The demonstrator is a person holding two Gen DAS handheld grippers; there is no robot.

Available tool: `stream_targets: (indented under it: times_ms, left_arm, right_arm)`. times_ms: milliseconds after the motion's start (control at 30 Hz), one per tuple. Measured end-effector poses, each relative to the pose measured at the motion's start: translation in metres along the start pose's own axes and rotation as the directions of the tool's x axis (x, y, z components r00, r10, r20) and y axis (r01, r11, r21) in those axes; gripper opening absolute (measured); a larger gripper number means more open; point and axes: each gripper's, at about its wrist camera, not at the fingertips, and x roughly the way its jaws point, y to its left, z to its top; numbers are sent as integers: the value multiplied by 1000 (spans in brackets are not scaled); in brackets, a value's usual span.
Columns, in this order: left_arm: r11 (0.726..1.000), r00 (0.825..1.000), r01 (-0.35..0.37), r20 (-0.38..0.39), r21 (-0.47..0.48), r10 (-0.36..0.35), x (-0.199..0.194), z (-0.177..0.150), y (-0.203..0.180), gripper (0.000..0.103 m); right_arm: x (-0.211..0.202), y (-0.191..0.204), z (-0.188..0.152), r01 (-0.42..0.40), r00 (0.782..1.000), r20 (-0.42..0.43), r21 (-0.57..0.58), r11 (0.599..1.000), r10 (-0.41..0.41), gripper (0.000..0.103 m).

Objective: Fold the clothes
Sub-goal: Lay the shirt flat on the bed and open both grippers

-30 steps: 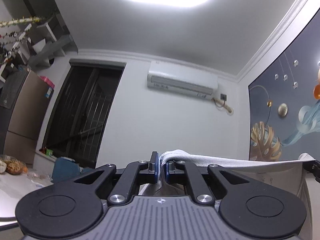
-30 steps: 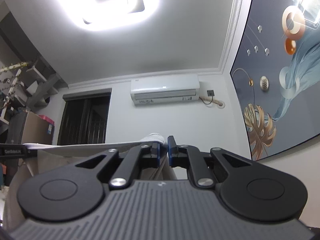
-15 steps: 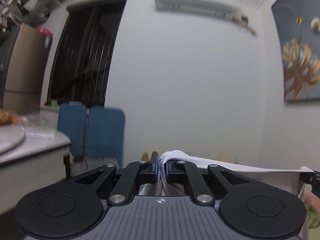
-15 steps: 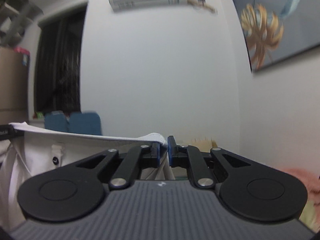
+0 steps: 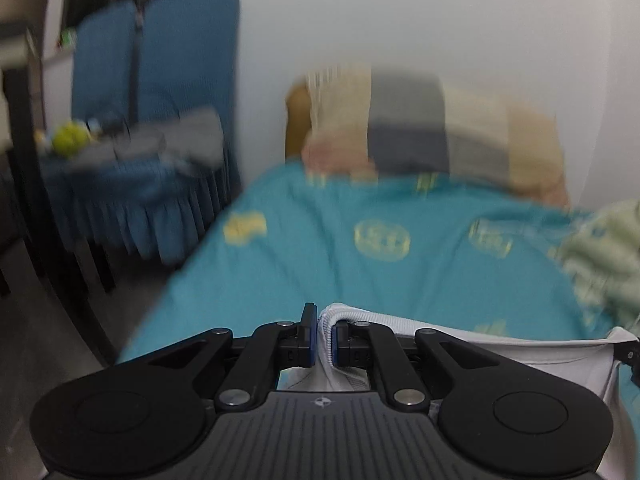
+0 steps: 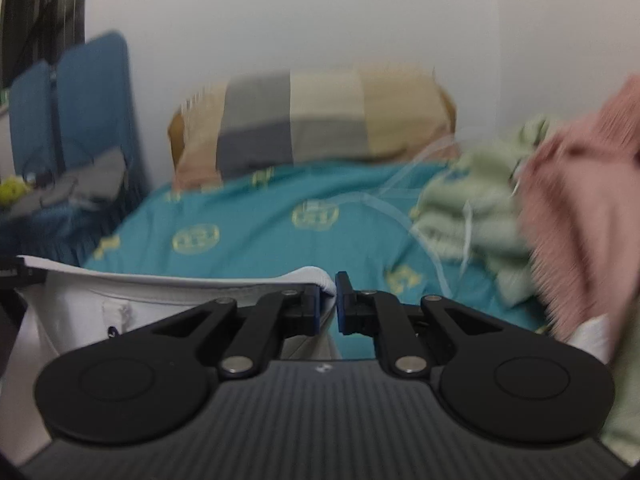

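Here, at far left in the left wrist view, two blue fabric-covered chairs point(image 5: 160, 92) stand against the pale wall, with grey cloth and a small yellow-green object point(image 5: 70, 140) lying on their seats; motion blur leaves the object unidentifiable. To their right lies a bed covered by a teal sheet with yellow emblems point(image 5: 380, 240), and at its head a pillow in beige and grey blocks point(image 5: 420, 128).

The left claw point(image 5: 324, 336) is pinched narrow on one ribbed corner of a white knit garment point(image 5: 500, 344). The garment's upper edge runs taut to the right, above the near part of the teal sheet, as far as the frame's right border, where a dark part of the other tool is just visible.

In the right wrist view the same white garment point(image 6: 160, 296) stretches from the left border to the right claw point(image 6: 329, 300), which is likewise closed narrow on the opposite ribbed corner; the cloth hangs below that edge, in front of the bed. A small dark mark and a label show on the hanging cloth.

Further right on the sheet sit a crumpled pale green garment point(image 6: 472, 208), crossed by thin white cords, and, touching it at far right, a fuzzy pink garment point(image 6: 580, 220).
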Motion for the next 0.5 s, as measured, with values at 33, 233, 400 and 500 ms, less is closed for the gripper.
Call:
stream_targets:
  times_ms: [33,233,400,500]
  left_arm:
    - [1000,1000,2,-31,4,-2,14,-9,1,13]
    - [996,995,21,-98,86,-12,17,-21,3,73]
    - [995,994,82,-81,64,-77,-51,-10,25,86]
    - [993,992,114,-60,39,-111,-109,-9,45,87]
  right_arm:
    - [11,-2,-8,-15,999,-32,17,1000,16,12]
    - [16,-13,-10,-124,970,-197,110,986,144,39]
    - [-33,-7,3,-173,957,-219,97,980,190,70]
    - [-87,-6,10,-202,954,-204,104,974,219,70]
